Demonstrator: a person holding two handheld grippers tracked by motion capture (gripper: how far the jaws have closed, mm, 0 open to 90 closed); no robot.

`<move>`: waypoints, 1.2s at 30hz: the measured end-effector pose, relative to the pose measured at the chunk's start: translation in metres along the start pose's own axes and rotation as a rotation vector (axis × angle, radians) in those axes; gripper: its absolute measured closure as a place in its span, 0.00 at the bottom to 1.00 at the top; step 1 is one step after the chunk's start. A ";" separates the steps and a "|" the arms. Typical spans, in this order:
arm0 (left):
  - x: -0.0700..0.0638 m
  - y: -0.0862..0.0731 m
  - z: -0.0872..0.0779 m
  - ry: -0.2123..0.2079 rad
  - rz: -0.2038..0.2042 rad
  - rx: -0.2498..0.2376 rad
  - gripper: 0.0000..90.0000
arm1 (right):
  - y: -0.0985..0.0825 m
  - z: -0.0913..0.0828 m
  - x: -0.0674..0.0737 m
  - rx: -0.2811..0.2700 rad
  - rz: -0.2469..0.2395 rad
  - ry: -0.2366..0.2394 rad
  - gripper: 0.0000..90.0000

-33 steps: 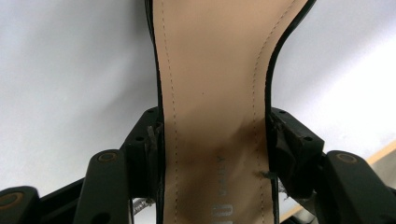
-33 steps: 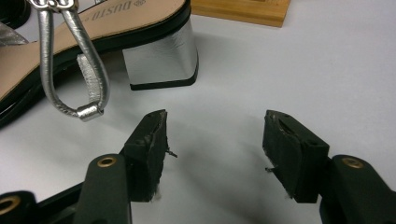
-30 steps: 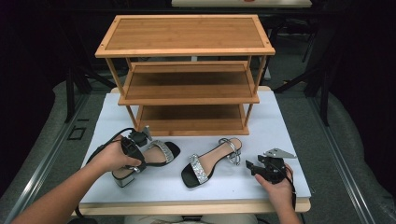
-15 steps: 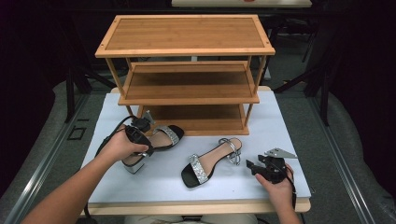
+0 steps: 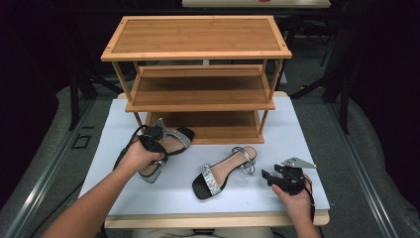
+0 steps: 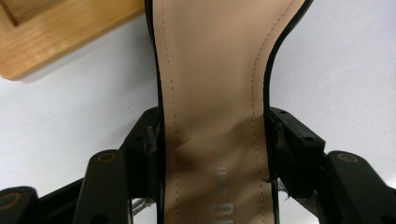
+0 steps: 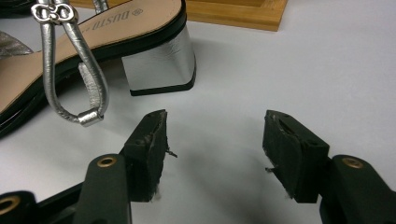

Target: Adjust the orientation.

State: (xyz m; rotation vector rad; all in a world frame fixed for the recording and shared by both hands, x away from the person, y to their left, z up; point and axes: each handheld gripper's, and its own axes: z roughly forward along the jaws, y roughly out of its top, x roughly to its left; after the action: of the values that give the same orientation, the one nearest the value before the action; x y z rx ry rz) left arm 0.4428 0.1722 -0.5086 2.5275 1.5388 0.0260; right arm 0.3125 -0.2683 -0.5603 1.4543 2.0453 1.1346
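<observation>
My left gripper point(image 5: 154, 145) is shut across the sole of a black sandal with a tan insole and glittery silver strap point(image 5: 177, 138), just in front of the wooden shoe rack point(image 5: 198, 105). In the left gripper view both pads press on the edges of that sandal's sole point(image 6: 212, 84), with my left gripper point(image 6: 215, 149) straddling it. The matching second sandal point(image 5: 224, 170) lies on the white table at centre. My right gripper point(image 5: 270, 176) rests open to its right. In the right gripper view my right gripper point(image 7: 215, 144) holds nothing, a short way from that second sandal's silver block heel point(image 7: 159, 63).
The three-tier rack stands at the back of the white table point(image 5: 307, 134), its bottom shelf point(image 5: 213, 130) level with the tabletop; a corner of the rack point(image 6: 51, 37) lies beside the held sandal. A base edge of the rack point(image 7: 233, 14) sits behind the second sandal. Dark floor surrounds the table.
My left hand has carried the gripped sandal away from the table's front edge, toward the rack's bottom shelf and slightly right. The right gripper and the second sandal have stayed put.
</observation>
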 end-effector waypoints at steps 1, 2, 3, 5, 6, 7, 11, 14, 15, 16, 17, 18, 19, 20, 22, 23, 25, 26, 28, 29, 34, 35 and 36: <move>0.000 0.000 -0.001 -0.009 0.001 -0.002 0.46 | 0.000 0.000 0.000 0.002 -0.001 -0.002 0.44; 0.001 0.000 -0.003 -0.025 0.000 -0.008 0.46 | 0.000 0.001 0.000 -0.001 -0.001 0.004 0.44; 0.001 -0.001 -0.004 -0.038 0.008 -0.009 0.44 | 0.000 0.001 0.001 0.000 -0.003 0.006 0.44; 0.001 -0.001 -0.010 -0.034 0.030 -0.015 0.42 | 0.000 0.001 0.001 0.001 -0.003 -0.001 0.44; 0.001 -0.002 -0.014 -0.027 0.038 -0.028 0.42 | 0.000 0.000 0.001 0.001 -0.004 0.000 0.44; 0.000 -0.003 -0.020 -0.025 0.046 -0.042 0.41 | 0.000 0.000 0.001 0.001 -0.003 -0.001 0.44; 0.001 -0.012 -0.051 -0.078 0.057 -0.132 0.40 | 0.000 0.000 0.000 -0.002 0.002 0.001 0.44; 0.002 -0.020 -0.068 -0.090 0.091 -0.171 0.40 | 0.000 0.000 0.000 -0.004 0.003 0.001 0.44; 0.005 -0.031 -0.082 -0.097 0.122 -0.200 0.40 | 0.000 -0.001 0.000 -0.007 0.003 0.002 0.43; 0.005 -0.031 -0.082 -0.097 0.122 -0.200 0.40 | 0.000 -0.001 0.000 -0.007 0.003 0.002 0.43; 0.011 -0.043 -0.092 -0.108 0.149 -0.234 0.40 | 0.000 -0.001 0.000 -0.010 0.002 0.003 0.43; 0.011 -0.043 -0.092 -0.108 0.149 -0.234 0.40 | 0.000 -0.001 0.000 -0.010 0.002 0.003 0.43; 0.015 -0.052 -0.096 -0.116 0.156 -0.258 0.40 | 0.000 -0.001 0.000 -0.010 0.002 0.002 0.43; 0.021 -0.065 -0.098 -0.125 0.174 -0.277 0.39 | 0.000 -0.001 0.000 -0.011 0.003 0.002 0.43; 0.029 -0.080 -0.096 -0.131 0.186 -0.302 0.39 | 0.000 -0.001 0.001 -0.011 0.004 0.003 0.43; 0.032 -0.087 -0.094 -0.133 0.194 -0.310 0.38 | 0.000 -0.001 0.002 -0.011 0.004 0.004 0.43; 0.038 -0.100 -0.087 -0.132 0.207 -0.322 0.38 | 0.001 0.000 0.002 -0.009 0.005 0.005 0.43; 0.038 -0.100 -0.087 -0.132 0.207 -0.322 0.38 | 0.001 0.000 0.002 -0.009 0.005 0.005 0.43; 0.041 -0.114 -0.073 -0.170 0.217 -0.357 0.37 | 0.001 0.001 0.003 -0.008 0.002 0.002 0.43; 0.041 -0.117 -0.068 -0.186 0.219 -0.363 0.37 | 0.001 0.001 0.003 -0.008 0.001 0.000 0.43; 0.036 -0.126 -0.038 -0.202 0.272 -0.370 0.37 | 0.001 0.001 0.003 -0.010 0.006 -0.004 0.43; 0.035 -0.126 -0.032 -0.195 0.288 -0.370 0.37 | 0.000 0.001 0.003 -0.011 0.008 0.000 0.43; 0.035 -0.126 -0.032 -0.195 0.288 -0.370 0.37 | 0.000 0.001 0.003 -0.011 0.008 0.000 0.43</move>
State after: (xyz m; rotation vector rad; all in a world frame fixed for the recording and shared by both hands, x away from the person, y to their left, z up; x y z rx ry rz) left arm 0.3443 0.2642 -0.5002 2.3477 0.9849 0.0912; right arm 0.3123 -0.2656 -0.5602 1.4588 2.0323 1.1471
